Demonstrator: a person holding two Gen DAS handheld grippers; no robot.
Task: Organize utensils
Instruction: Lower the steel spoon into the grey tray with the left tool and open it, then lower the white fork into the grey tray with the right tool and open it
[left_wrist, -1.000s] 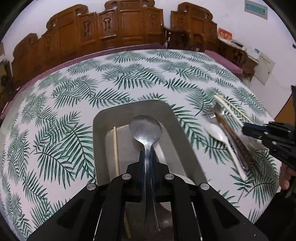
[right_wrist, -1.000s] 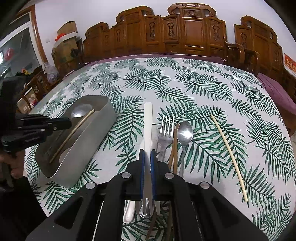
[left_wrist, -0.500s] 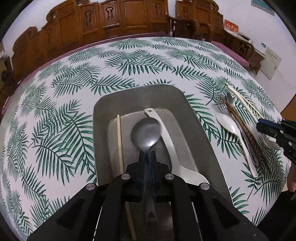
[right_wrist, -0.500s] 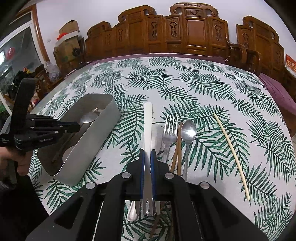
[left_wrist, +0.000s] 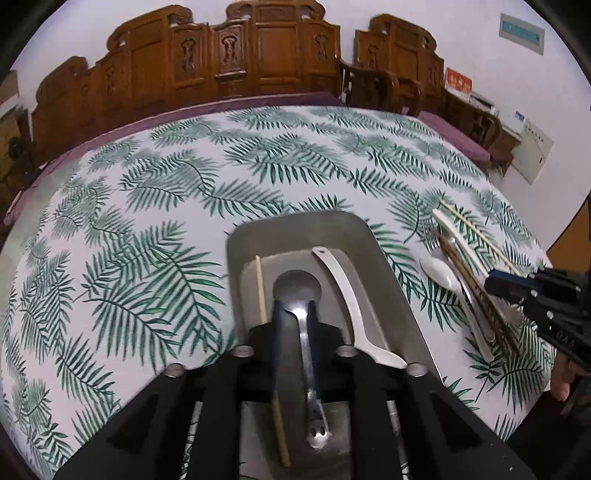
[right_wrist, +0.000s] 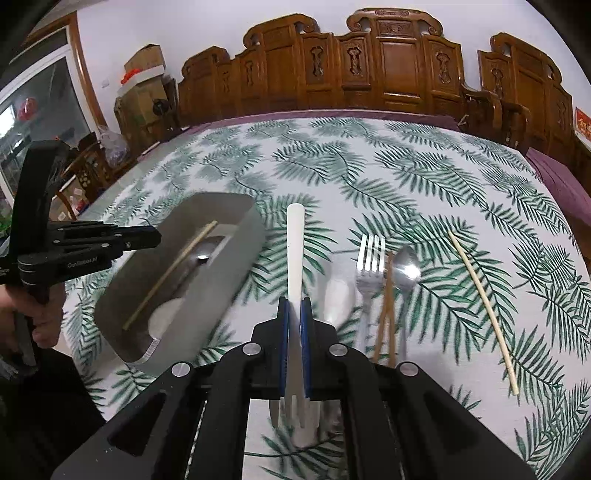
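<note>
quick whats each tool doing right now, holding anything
left tool: open around the metal spoon lying in the tray
right tool: closed on the white utensil

I see a table (right_wrist: 424, 173) under a palm-leaf cloth. On it lie a metal tray (right_wrist: 236, 266), a steel fork (right_wrist: 369, 269), a steel spoon (right_wrist: 405, 271), brown chopsticks (right_wrist: 386, 317), a pale chopstick (right_wrist: 480, 310) and a white spoon (left_wrist: 445, 280).
</note>
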